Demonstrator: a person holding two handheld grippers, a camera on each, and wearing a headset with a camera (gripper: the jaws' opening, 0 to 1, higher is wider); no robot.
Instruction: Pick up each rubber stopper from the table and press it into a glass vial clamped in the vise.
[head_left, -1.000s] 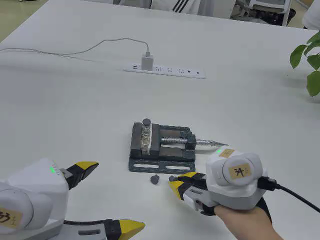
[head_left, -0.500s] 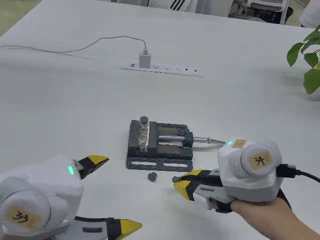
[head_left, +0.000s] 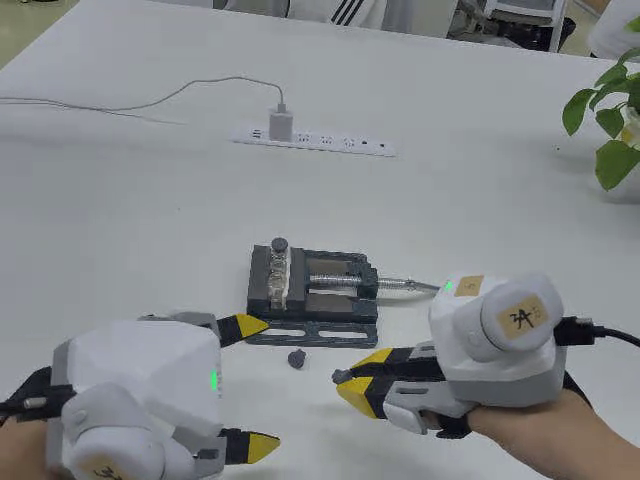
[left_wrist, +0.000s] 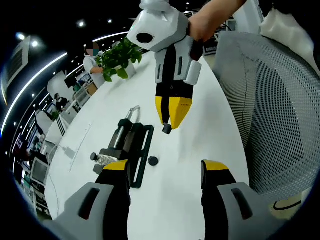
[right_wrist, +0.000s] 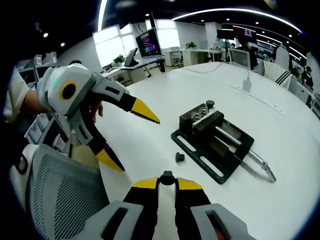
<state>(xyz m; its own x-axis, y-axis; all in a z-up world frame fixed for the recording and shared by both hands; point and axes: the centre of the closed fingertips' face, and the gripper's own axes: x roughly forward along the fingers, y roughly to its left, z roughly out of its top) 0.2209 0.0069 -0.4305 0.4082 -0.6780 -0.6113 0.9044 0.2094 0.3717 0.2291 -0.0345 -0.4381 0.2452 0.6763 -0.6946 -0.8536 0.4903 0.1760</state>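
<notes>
Rubber stopper (right_wrist: 166, 176) pinched in right tongs (head_left: 347, 386) tips; left tongs (head_left: 258, 383) wide open, empty; second stopper (head_left: 296, 358) between.

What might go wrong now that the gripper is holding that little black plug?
1. The right gripper pinches the stopper only at its very tips, so it may pop out before reaching the vise.
2. The vials stand close in a row, so a crooked push may miss the opening.
3. The spare stopper lies on the table by the vise and may get knocked away.
</notes>
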